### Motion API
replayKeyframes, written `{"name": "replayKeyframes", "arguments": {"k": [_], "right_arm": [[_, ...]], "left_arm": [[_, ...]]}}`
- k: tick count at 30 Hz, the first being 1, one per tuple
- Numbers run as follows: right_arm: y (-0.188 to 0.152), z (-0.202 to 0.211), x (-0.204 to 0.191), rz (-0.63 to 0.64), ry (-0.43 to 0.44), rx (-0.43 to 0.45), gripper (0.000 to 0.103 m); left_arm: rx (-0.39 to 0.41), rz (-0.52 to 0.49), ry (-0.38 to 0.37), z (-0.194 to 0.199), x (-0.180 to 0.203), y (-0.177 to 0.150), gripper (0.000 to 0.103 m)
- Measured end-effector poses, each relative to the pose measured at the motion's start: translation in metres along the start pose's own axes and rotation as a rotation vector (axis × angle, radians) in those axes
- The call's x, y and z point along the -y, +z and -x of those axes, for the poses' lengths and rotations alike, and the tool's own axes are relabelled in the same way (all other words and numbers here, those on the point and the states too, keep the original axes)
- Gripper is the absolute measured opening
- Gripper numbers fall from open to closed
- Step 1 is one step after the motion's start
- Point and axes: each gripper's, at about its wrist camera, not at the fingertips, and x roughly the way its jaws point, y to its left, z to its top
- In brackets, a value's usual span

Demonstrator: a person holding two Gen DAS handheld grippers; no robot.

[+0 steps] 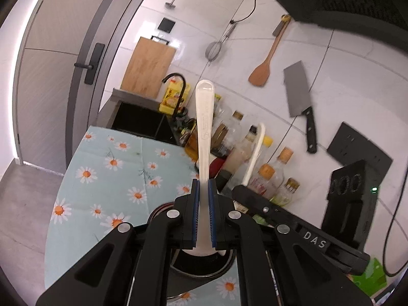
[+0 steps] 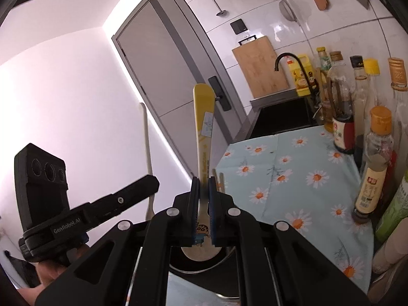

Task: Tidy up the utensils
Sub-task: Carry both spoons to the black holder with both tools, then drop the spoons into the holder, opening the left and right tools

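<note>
My left gripper (image 1: 204,186) is shut on a white plastic spoon (image 1: 204,117). Its handle stands up and forward, and its bowl end hangs near the camera over a dark round metal pot (image 1: 225,270). In the right wrist view my right gripper (image 2: 204,182) is shut on a yellow spoon (image 2: 204,117) with a cartoon print, held the same way over the pot's rim (image 2: 188,271). The two grippers are side by side: the right gripper (image 1: 242,191) shows beside the left one, and the left gripper (image 2: 150,182), in a person's hand, shows with the white spoon's handle (image 2: 145,140).
A daisy-print cloth (image 1: 114,168) covers the counter. Several bottles (image 1: 267,173) line the tiled wall on the right. Beyond are a black sink (image 1: 142,122), a faucet (image 1: 178,84) and a wooden board (image 1: 148,66). A cleaver (image 1: 298,94), a wooden spatula (image 1: 262,71) and a strainer (image 1: 214,49) hang on the wall.
</note>
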Motion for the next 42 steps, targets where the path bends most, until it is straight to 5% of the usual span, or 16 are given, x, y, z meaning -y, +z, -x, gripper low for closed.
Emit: {"name": "replayKeyframes", "arguments": {"k": [12, 16, 18, 42], "right_arm": [[-0.020, -0.018, 0.000, 0.026, -0.014, -0.066, 0.009], [-0.019, -0.010, 0.005, -0.030, 0.026, -0.052, 0.031], [-0.016, -0.002, 0.007, -0.058, 0.050, -0.035, 0.031], [-0.017, 0.090, -0.020, -0.113, 0.096, 0.035, 0.032]], "left_arm": [[-0.063, -0.075, 0.063, -0.015, 0.006, -0.024, 0.007], [-0.080, -0.041, 0.076, -0.014, 0.002, -0.024, 0.014], [-0.069, -0.026, 0.081, -0.009, 0.003, -0.021, 0.023], [-0.073, -0.102, 0.020, 0.054, 0.049, -0.028, 0.026]]}}
